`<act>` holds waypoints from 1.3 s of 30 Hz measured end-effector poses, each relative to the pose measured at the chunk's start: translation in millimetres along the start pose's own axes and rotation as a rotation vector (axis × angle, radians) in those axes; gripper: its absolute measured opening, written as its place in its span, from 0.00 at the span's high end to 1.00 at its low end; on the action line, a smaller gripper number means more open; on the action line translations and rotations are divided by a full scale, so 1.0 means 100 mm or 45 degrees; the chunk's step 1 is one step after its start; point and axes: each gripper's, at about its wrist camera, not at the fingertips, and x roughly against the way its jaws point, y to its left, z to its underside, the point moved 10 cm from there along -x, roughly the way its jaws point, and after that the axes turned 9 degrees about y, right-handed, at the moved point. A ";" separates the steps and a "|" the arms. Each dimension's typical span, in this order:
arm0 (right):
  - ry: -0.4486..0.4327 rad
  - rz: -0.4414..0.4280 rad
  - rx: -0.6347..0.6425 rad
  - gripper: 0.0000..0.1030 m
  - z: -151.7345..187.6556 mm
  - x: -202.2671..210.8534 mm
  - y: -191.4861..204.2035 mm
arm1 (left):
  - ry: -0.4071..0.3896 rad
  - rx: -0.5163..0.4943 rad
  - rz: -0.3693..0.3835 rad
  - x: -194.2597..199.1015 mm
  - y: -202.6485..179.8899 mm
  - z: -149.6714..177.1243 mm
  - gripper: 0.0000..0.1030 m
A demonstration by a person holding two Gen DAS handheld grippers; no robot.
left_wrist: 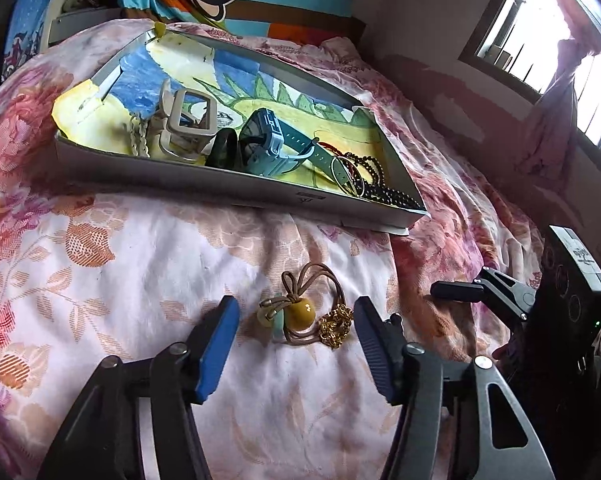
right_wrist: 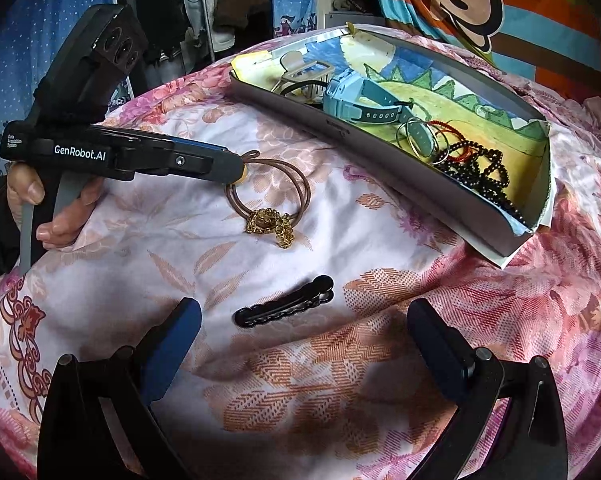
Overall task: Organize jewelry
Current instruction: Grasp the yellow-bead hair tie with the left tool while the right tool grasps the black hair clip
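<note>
The hair tie [left_wrist: 300, 312] lies on the bed [left_wrist: 140, 280], between the blue pads of the left claw [left_wrist: 296, 316]. It is a bundle of thin tan elastic loops knotted at one end, carrying a glossy mustard-yellow bead and a pale green piece beside it. A gold chain [left_wrist: 334, 326] is heaped at its 3 o'clock side, touching the loops. The left claw stands part-way apart, its pads on either side of the tie and chain and not pressing them.

In the right wrist view a black barrette [right_wrist: 284, 306] lies flat on the floral cover, long, narrow and shiny, with a chain-like edge. It sits between and ahead of the pads of the right claw [right_wrist: 304, 332], which is spread wide and grips nothing.

At 12 o'clock of the tie sits a shallow box [left_wrist: 228, 188] lined with a coloured drawing. It holds a beige claw clip [left_wrist: 184, 120], a blue watch [left_wrist: 268, 140], thin bangles and black beads [left_wrist: 384, 192].
</note>
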 end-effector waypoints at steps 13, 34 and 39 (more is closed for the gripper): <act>0.030 0.002 -0.063 0.23 -0.09 -0.15 -0.06 | 0.046 0.012 -0.061 -0.11 0.07 -0.01 0.71; 0.095 -0.090 -0.199 0.46 -0.06 -0.29 -0.05 | 0.070 0.084 -0.246 0.03 0.14 0.12 0.72; 0.087 -0.141 -0.180 0.74 -0.07 -0.27 0.01 | 0.046 0.148 -0.221 0.08 0.24 0.12 0.72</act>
